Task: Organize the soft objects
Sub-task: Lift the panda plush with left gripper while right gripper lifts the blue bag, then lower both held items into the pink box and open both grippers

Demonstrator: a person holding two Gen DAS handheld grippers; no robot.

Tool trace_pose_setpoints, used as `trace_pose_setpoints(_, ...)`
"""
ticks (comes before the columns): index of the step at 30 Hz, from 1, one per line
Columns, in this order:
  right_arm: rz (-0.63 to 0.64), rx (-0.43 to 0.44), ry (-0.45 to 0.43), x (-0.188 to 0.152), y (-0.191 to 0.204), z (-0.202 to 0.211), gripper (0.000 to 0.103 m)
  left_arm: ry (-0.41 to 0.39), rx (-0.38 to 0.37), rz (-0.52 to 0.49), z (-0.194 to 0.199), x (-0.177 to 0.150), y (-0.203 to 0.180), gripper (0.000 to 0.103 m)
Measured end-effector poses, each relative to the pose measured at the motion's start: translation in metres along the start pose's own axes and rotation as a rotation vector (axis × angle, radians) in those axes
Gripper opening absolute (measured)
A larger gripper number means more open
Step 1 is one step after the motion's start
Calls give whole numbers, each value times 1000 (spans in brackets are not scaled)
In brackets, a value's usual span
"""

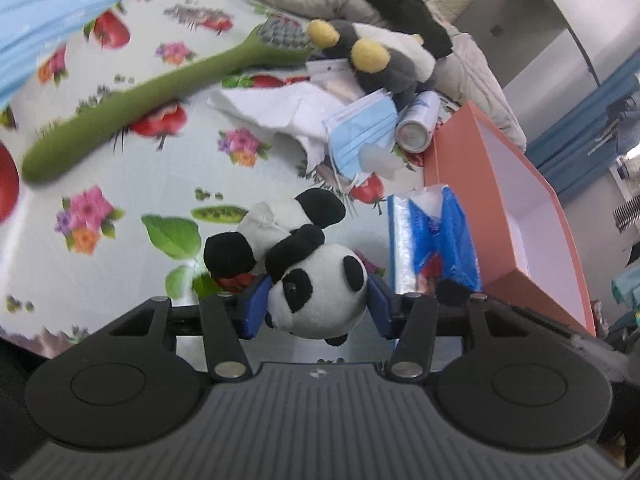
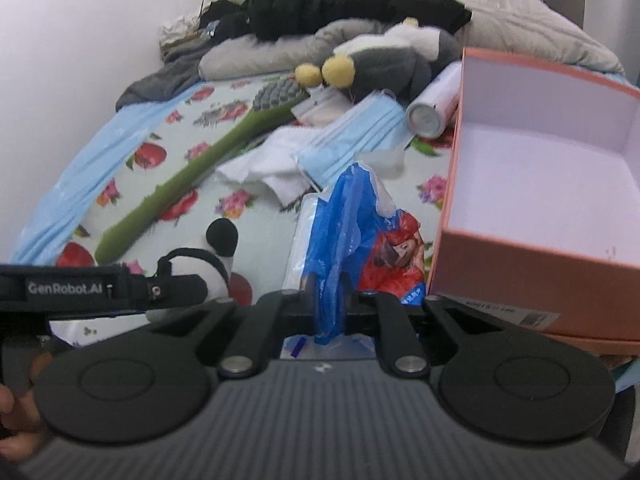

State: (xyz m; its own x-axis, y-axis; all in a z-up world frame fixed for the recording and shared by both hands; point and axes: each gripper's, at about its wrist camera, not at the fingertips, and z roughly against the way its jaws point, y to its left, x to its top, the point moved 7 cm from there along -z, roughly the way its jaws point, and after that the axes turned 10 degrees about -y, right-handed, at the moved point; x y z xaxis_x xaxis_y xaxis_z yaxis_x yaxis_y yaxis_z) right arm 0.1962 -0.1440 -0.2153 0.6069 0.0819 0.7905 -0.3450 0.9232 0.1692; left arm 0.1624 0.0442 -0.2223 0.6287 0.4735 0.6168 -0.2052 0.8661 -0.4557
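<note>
My left gripper (image 1: 318,306) is shut on a black and white plush panda (image 1: 316,292), its blue pads squeezing the head from both sides above the flowered cloth. The panda's body also shows in the right wrist view (image 2: 208,258), beside the left gripper's housing. My right gripper (image 2: 330,306) is shut on the crumpled blue plastic wrapper of a tissue pack (image 2: 352,232), which stands just left of an open pink box (image 2: 532,248). The pack (image 1: 436,240) and box (image 1: 504,184) also show in the left wrist view.
On the flowered cloth (image 1: 120,184) lie a long green plush toothbrush (image 1: 132,100), a white cloth (image 1: 288,112), blue face masks (image 1: 360,136), a white can (image 1: 416,124) and a grey plush with yellow feet (image 1: 372,56). Grey and black bedding is piled behind.
</note>
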Motion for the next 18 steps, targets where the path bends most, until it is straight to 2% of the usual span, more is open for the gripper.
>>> trace_pose_setpoints(7, 11, 2, -84, 30, 6, 28, 11, -54, -37, -36, 24, 23, -19, 58)
trace_pose_setpoints(18, 41, -10, -232, 81, 9, 80, 11, -173, -116, -135, 71, 63, -76, 58)
